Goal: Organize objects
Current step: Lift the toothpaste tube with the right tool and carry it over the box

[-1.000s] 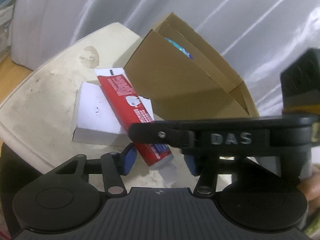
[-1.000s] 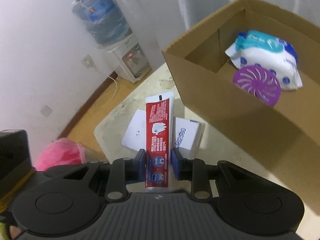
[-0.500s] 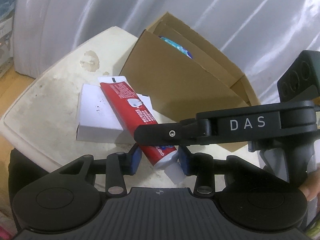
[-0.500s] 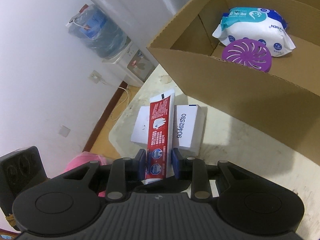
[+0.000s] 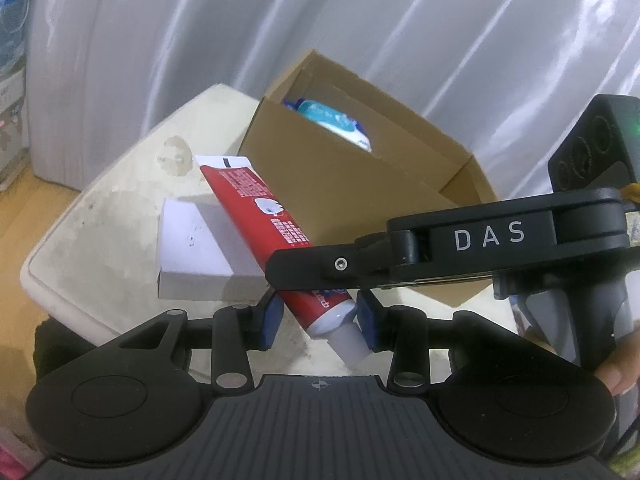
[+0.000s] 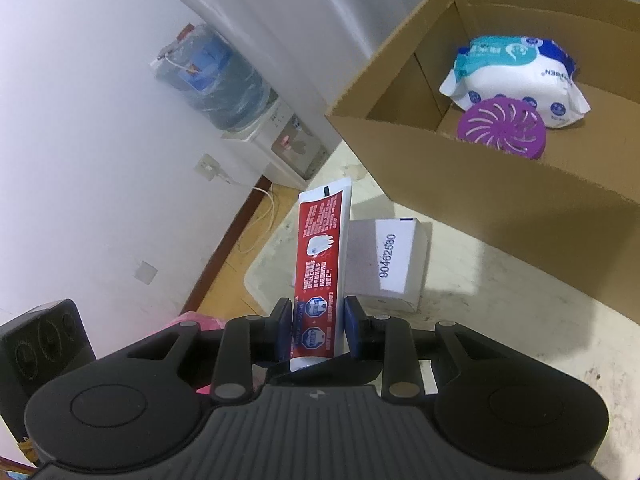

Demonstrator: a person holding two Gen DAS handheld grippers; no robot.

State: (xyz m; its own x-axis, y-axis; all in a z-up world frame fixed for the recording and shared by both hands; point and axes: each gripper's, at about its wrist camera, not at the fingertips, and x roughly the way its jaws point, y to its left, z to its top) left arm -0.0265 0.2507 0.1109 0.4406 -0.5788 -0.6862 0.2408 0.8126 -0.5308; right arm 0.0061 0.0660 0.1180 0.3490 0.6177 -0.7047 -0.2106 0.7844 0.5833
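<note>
A red toothpaste tube (image 6: 322,256) is held off the table, its white cap end low. My right gripper (image 6: 318,332) is shut on its lower part. In the left wrist view the tube (image 5: 272,232) slants between my left gripper's (image 5: 320,320) blue pads (image 5: 272,318), which sit close on either side of the cap end without clearly pressing it. The right gripper's black finger (image 5: 440,248) crosses above. An open cardboard box (image 6: 500,184) stands to the right with a wipes pack (image 6: 516,80) and a purple round disc (image 6: 502,126) inside.
A white carton (image 6: 394,256) lies on the worn cream table (image 6: 500,288) under the tube, also in the left wrist view (image 5: 192,256). A water dispenser (image 6: 248,120) stands by the wall. Silver curtain (image 5: 360,20) hangs behind the box. The table edge (image 5: 44,292) is near left.
Both grippers rose with the tube, lifting it off the white carton. The box interior now shows more. The left gripper's pads moved in around the cap end.
</note>
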